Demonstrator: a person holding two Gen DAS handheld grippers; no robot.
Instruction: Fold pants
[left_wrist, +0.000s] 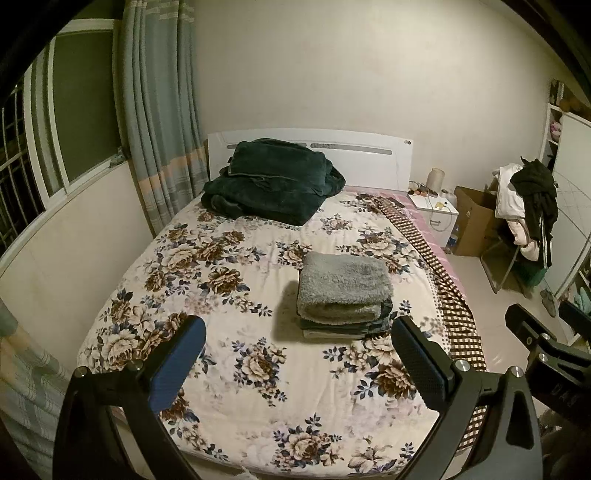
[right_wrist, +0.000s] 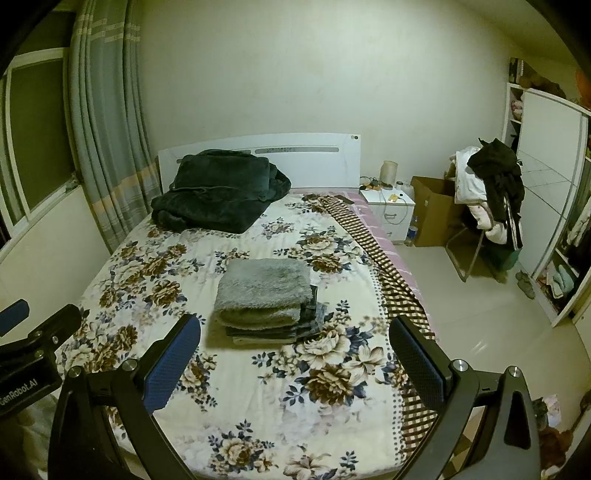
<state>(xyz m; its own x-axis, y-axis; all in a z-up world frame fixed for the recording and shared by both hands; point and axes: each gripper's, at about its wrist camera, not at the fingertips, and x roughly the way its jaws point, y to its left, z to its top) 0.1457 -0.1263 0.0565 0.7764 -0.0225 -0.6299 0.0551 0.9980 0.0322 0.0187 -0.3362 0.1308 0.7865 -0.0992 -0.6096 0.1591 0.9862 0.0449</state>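
A folded pair of grey fleece pants (left_wrist: 343, 286) tops a small stack of folded clothes (left_wrist: 347, 326) in the middle of the floral bed cover (left_wrist: 229, 266). It also shows in the right wrist view (right_wrist: 264, 291), with the stack (right_wrist: 280, 326) under it. My left gripper (left_wrist: 299, 338) is open and empty, held above the foot of the bed, short of the stack. My right gripper (right_wrist: 295, 338) is open and empty, beside the left one, also short of the stack. The right gripper shows at the right edge of the left wrist view (left_wrist: 543, 336).
A dark green blanket (left_wrist: 269, 181) lies heaped at the headboard (left_wrist: 362, 155). A checked cloth (left_wrist: 443, 280) runs along the bed's right edge. A nightstand (left_wrist: 436, 212), cardboard box (left_wrist: 476, 218), clothes-laden chair (left_wrist: 524, 210) and wardrobe (right_wrist: 546, 177) stand right. Curtains (left_wrist: 159, 110) hang left.
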